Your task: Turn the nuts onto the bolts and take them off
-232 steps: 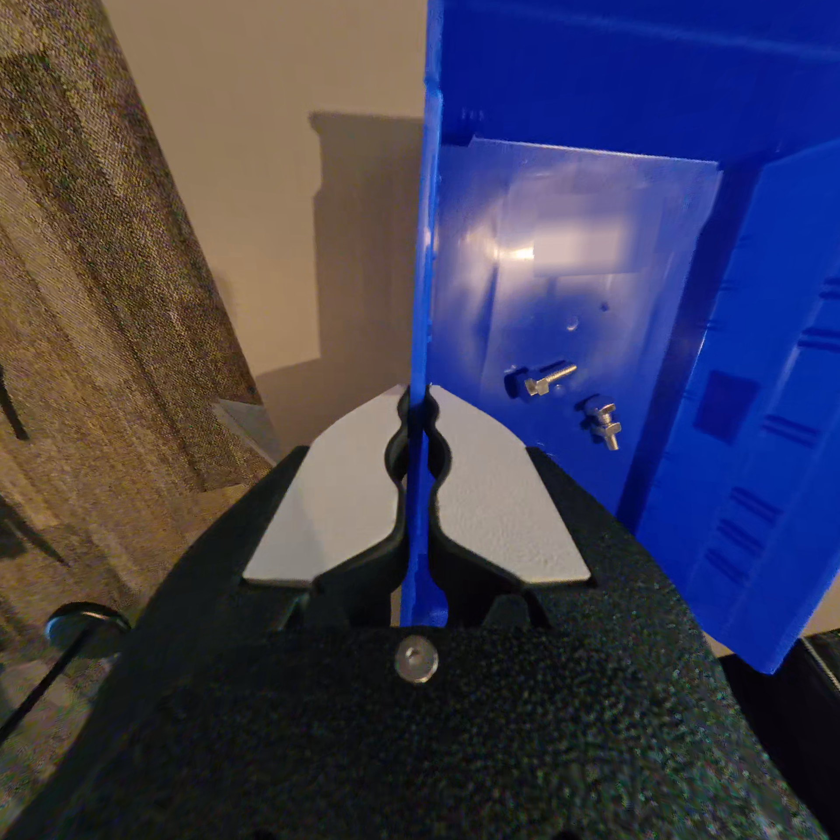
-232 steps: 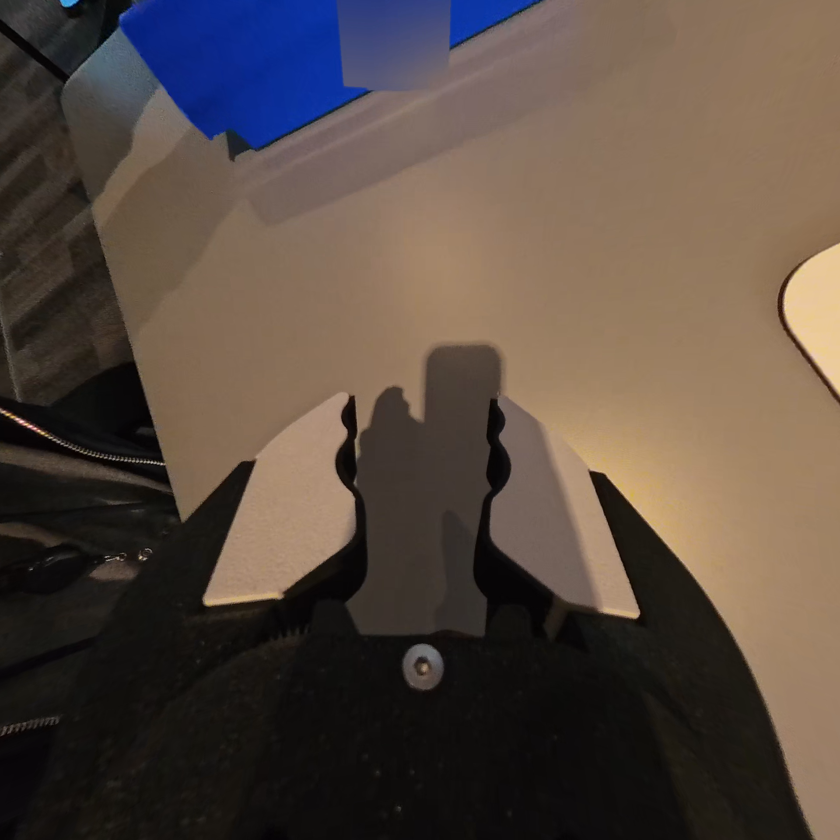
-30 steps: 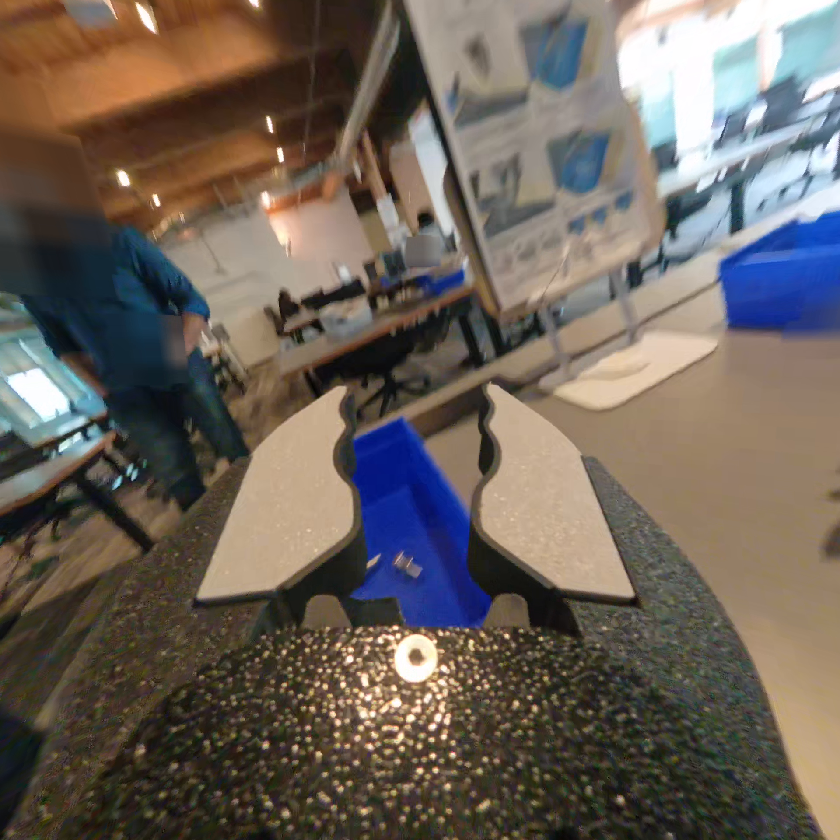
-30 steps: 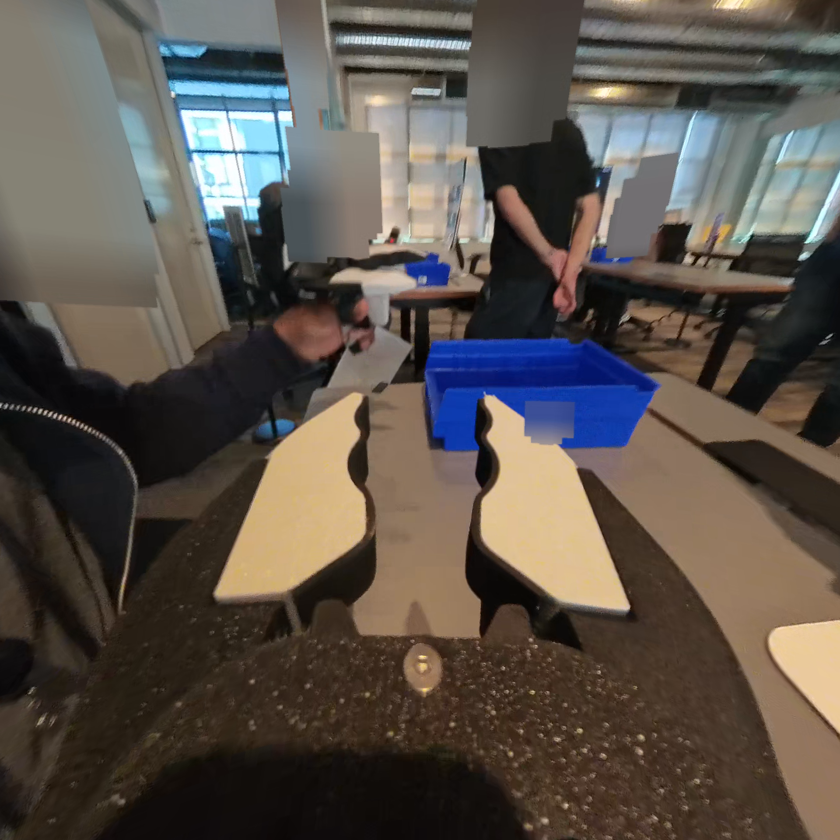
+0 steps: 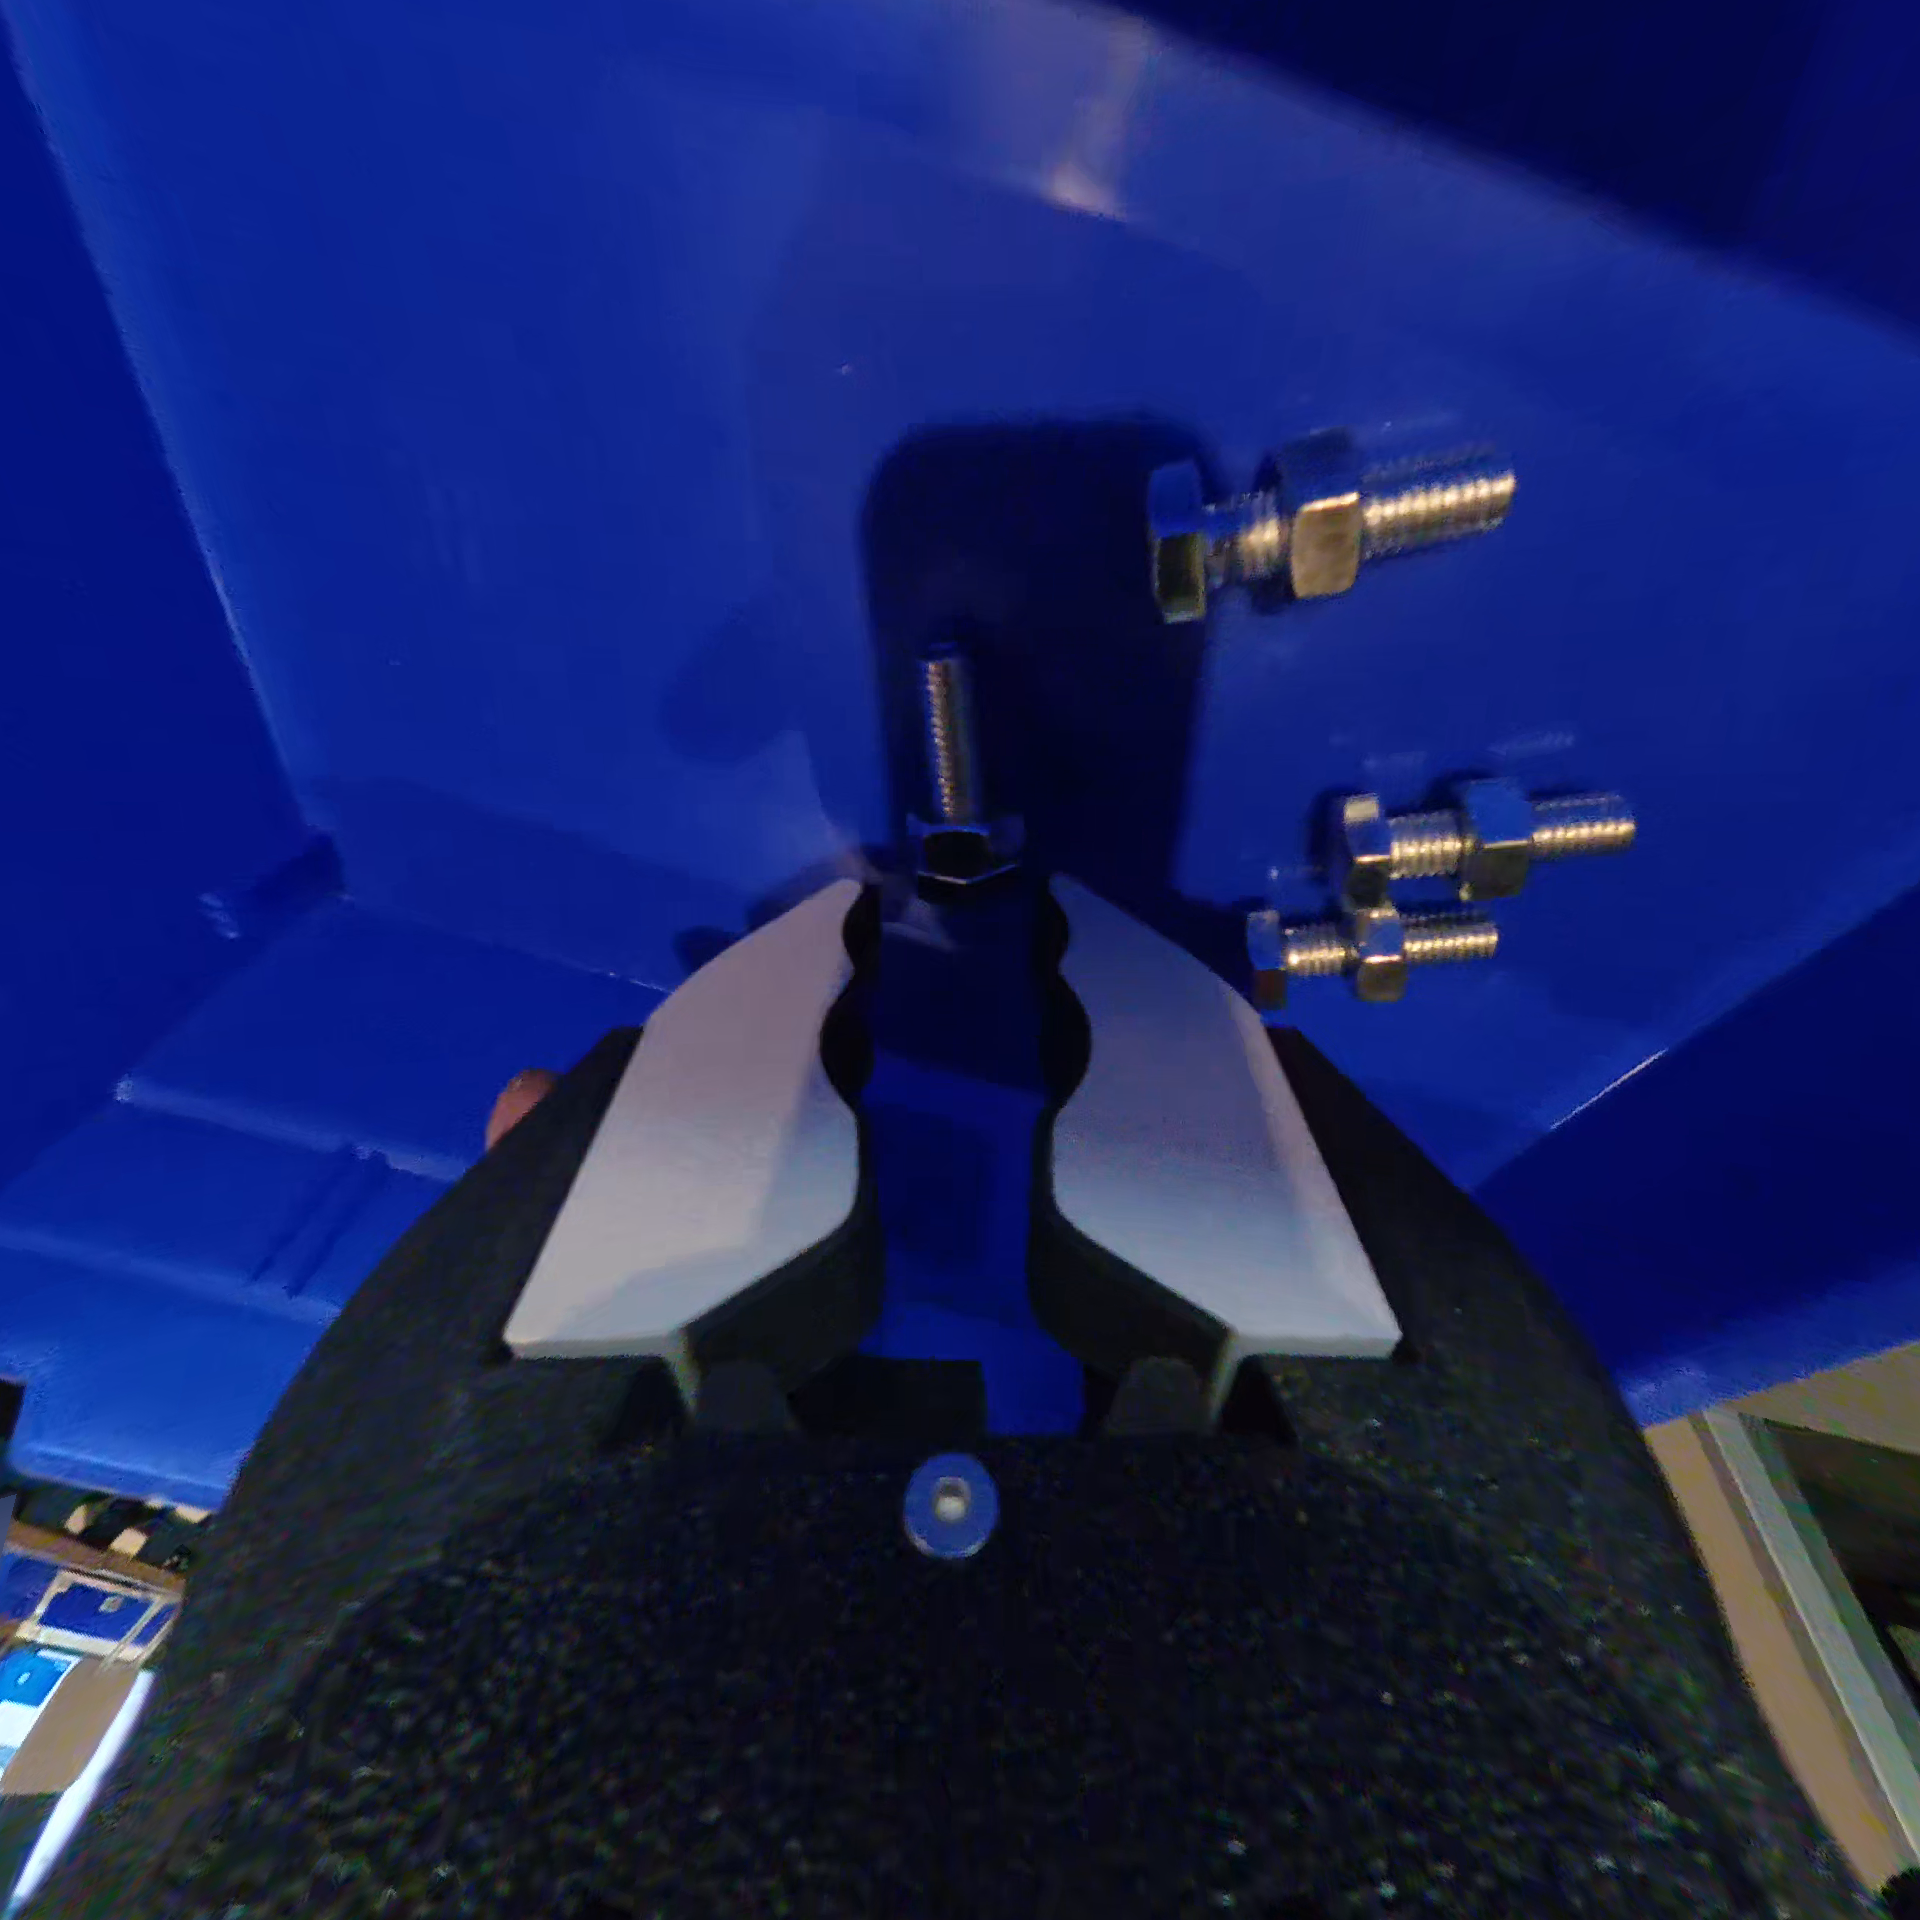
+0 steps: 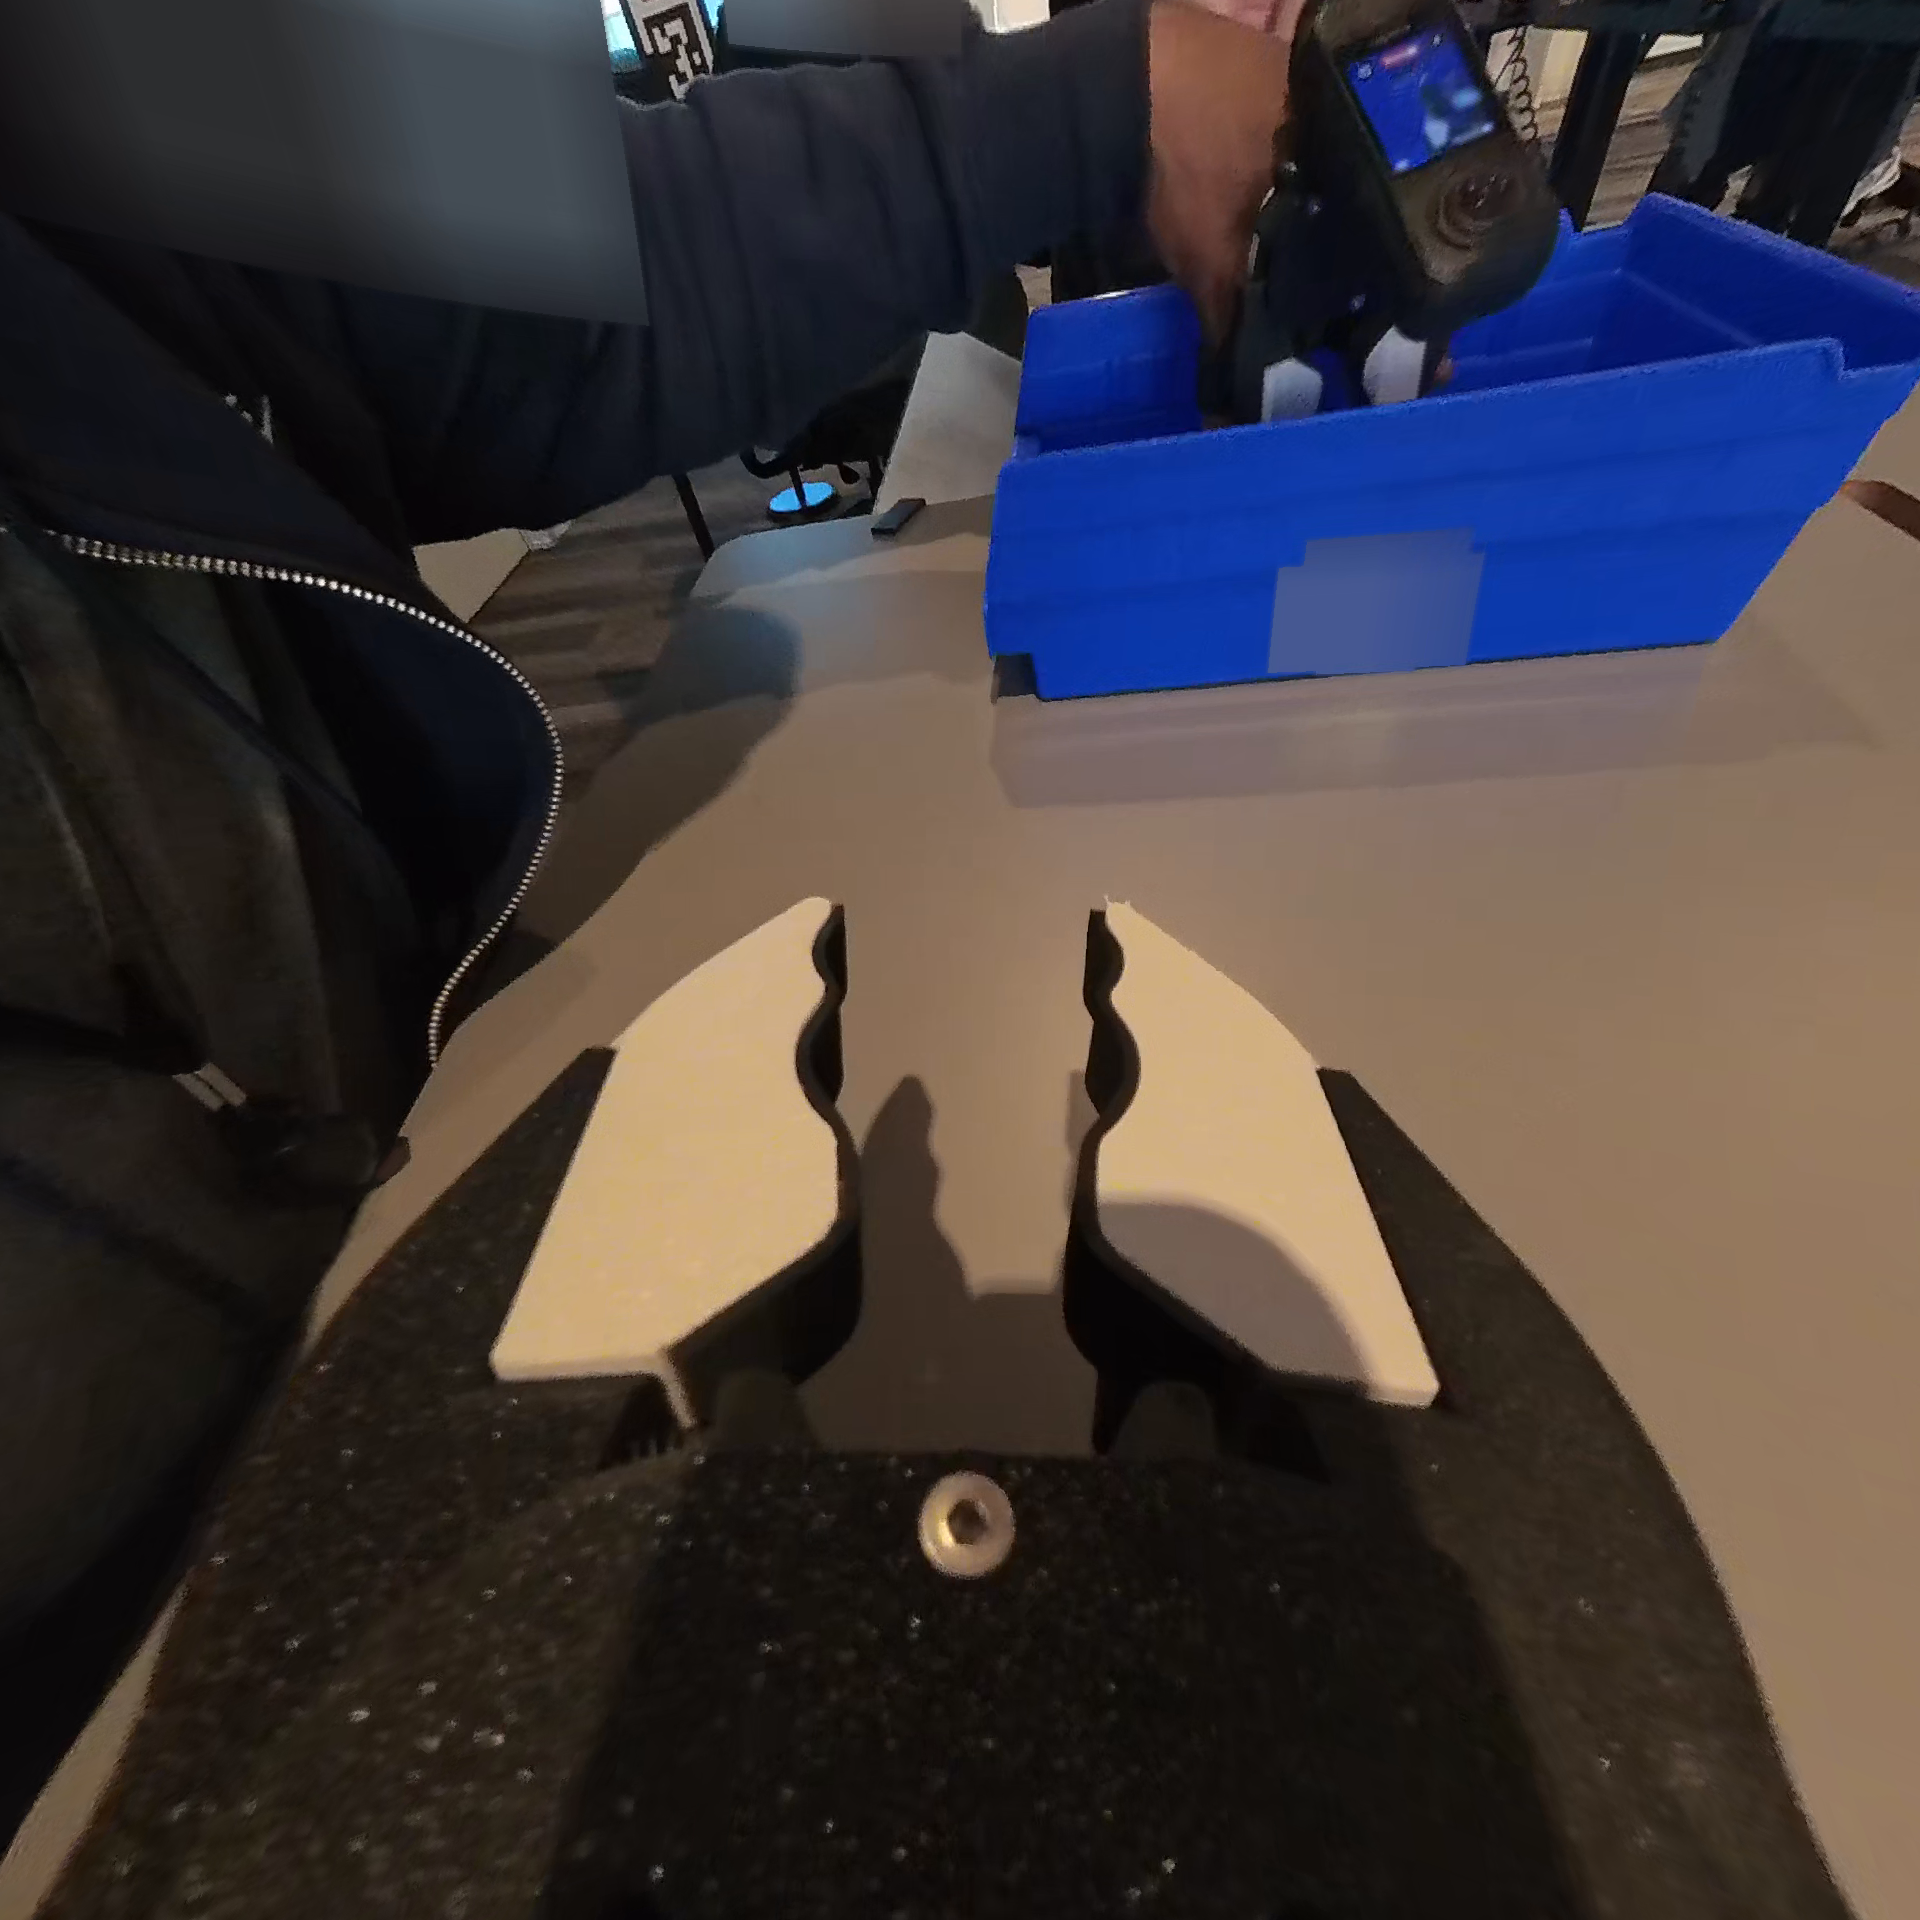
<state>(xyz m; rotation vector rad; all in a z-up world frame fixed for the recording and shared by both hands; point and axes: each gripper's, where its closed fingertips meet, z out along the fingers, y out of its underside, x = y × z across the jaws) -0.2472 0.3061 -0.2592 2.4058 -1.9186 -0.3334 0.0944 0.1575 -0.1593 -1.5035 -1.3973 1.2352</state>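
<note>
1. Inside the blue bin [image 5: 520, 520], the left gripper [image 5: 956, 904] hangs with fingers apart, just short of a bolt [image 5: 951, 769].
2. Meanwhile the right gripper [image 6: 961, 914] gapes empty over the table [image 6: 1351, 935].

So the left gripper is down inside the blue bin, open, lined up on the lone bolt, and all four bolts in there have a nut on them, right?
Not quite. The left gripper is open inside the blue bin, lined up on the lone bolt, but that bolt carries no nut. Only the three bolts to its right have nuts on them. The left wrist view shows this.
</note>
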